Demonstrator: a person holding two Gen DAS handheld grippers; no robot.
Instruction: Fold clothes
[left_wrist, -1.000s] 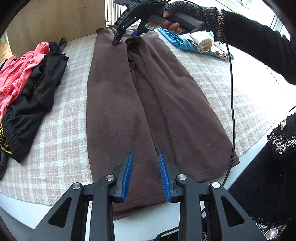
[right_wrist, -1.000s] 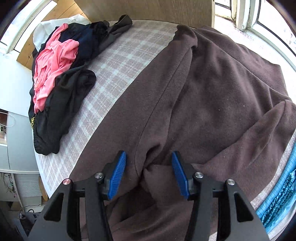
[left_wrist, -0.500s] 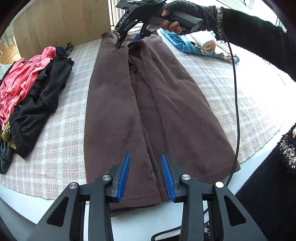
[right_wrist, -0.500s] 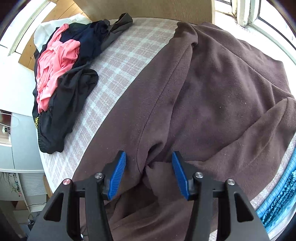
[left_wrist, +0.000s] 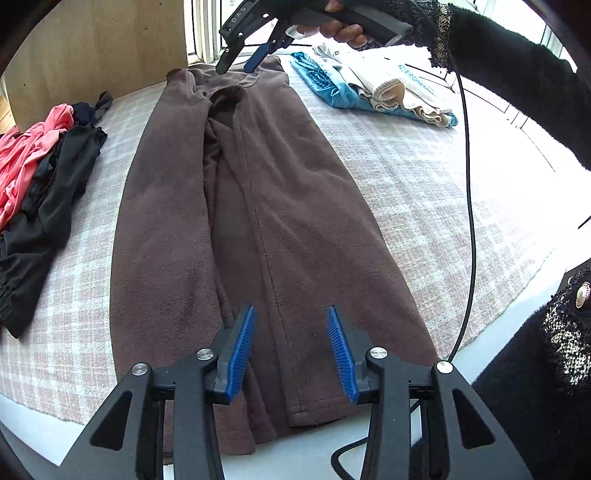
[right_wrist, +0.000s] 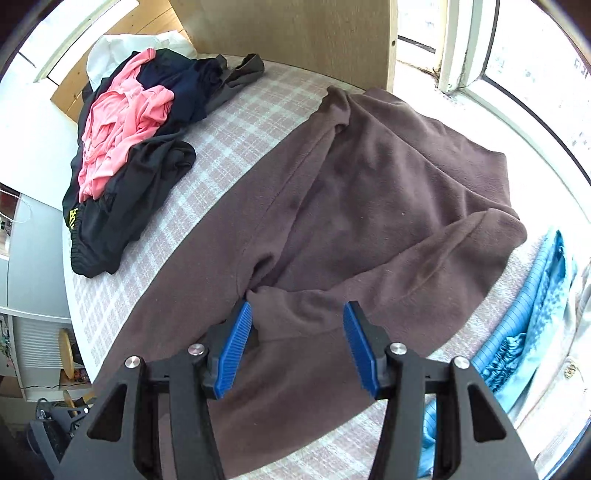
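Checked cloth (left_wrist: 424, 192) bears brown trousers (left_wrist: 258, 221) between two clothes piles.

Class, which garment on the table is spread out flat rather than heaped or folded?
The brown trousers, lying full length down the middle; the other clothes sit bunched or stacked at the sides.

A pink-and-white checked cloth (left_wrist: 406, 192) is covering the work surface. A pale wooden panel (right_wrist: 295, 33) is standing upright behind its far edge, beside a white window frame (right_wrist: 454, 48) that is letting in bright daylight. A black cable (left_wrist: 467, 184) is trailing down across the right side.
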